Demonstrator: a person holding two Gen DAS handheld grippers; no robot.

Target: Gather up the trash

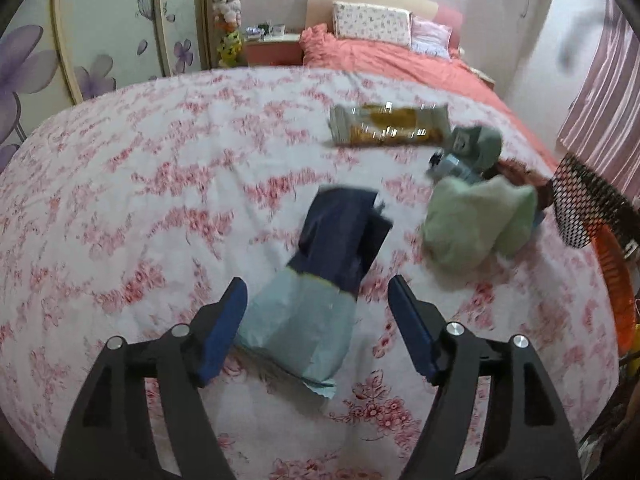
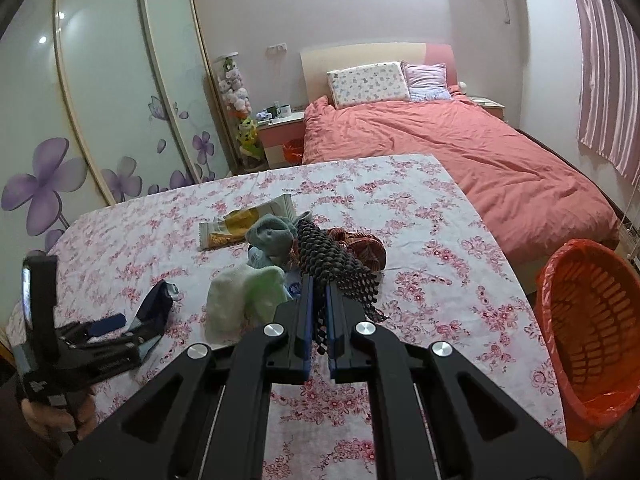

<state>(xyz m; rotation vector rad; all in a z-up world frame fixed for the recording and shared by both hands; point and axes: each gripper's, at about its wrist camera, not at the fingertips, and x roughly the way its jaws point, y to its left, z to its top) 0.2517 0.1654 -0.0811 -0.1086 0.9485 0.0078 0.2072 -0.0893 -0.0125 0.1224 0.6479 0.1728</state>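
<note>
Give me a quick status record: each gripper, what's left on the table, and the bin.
left gripper: open, fingers either side of the navy and pale blue wrapper
right gripper: shut on black foam mesh
table: floral cloth; holds yellow snack wrapper, green tissue wad, grey-green cloth, brown patterned wrapper
orange bin: beside the table on the right, red liner

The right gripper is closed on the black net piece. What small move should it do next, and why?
Probably swing the right gripper to its right and lower it over the orange bin. It is shut on the black mesh piece, already lifted above the floral cloth, and the bin stands open beside the table. The left gripper is open around a blue wrapper.
</note>
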